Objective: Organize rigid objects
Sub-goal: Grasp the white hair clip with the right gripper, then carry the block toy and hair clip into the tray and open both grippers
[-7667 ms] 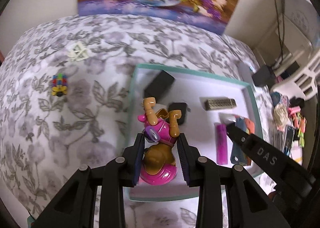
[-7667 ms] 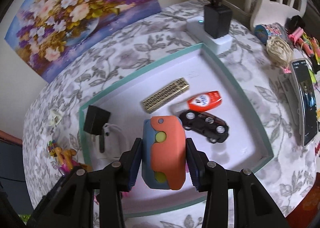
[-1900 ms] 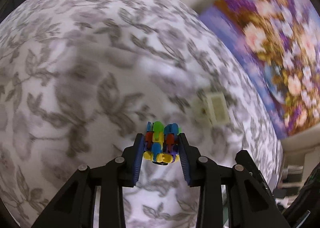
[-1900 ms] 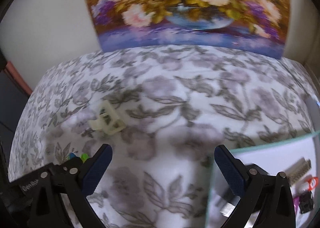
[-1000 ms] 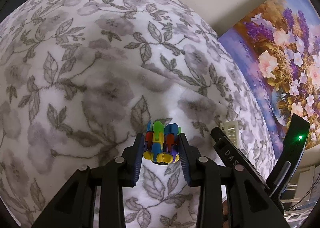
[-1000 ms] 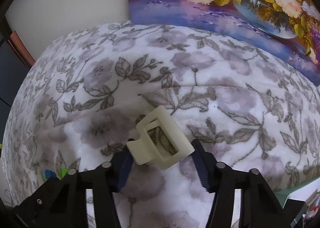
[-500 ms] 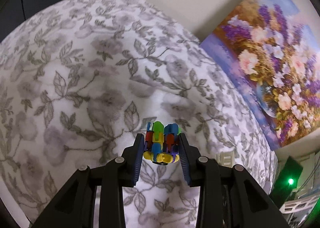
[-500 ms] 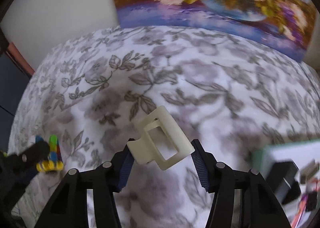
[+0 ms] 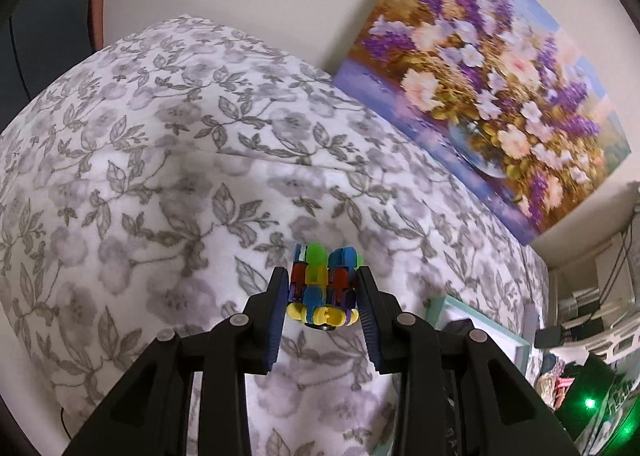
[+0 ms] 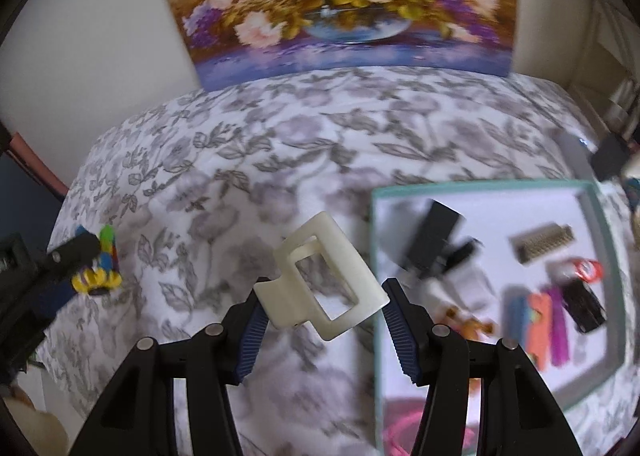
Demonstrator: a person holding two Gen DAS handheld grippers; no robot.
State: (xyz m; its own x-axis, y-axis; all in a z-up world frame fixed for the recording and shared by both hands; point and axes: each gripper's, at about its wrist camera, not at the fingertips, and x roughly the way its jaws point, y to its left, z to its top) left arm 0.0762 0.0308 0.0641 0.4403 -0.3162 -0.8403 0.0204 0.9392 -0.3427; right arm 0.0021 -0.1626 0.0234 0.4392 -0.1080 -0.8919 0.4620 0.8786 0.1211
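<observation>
Now the left hand-held gripper [image 9: 325, 298] is closed partway on a many-coloured block toy [image 9: 323, 286], its blue pads pressing the toy's two sides, and holds it clear above the floral cloth [image 9: 160, 159]. From the right wrist view the same toy [image 10: 100, 268] shows at the left edge, gripped in that black tool over the cloth.

The right hand-held gripper [image 10: 325, 314], about half open, clamps a cream hair clip [image 10: 324, 282] between its pads; the clip sits tilted, its open rectangular frame toward the camera, above the cloth just left of the tray [image 10: 600, 223]. The teal-rimmed tray lies on the cloth at the right and holds a black adapter [image 10: 434, 234], a tan comb-like bar [image 10: 542, 244], an orange and blue piece [image 10: 534, 326], a purple stick [image 10: 558, 330] and a black toy car [image 10: 584, 304]. A flower painting [image 10: 344, 3] leans on the wall behind.
</observation>
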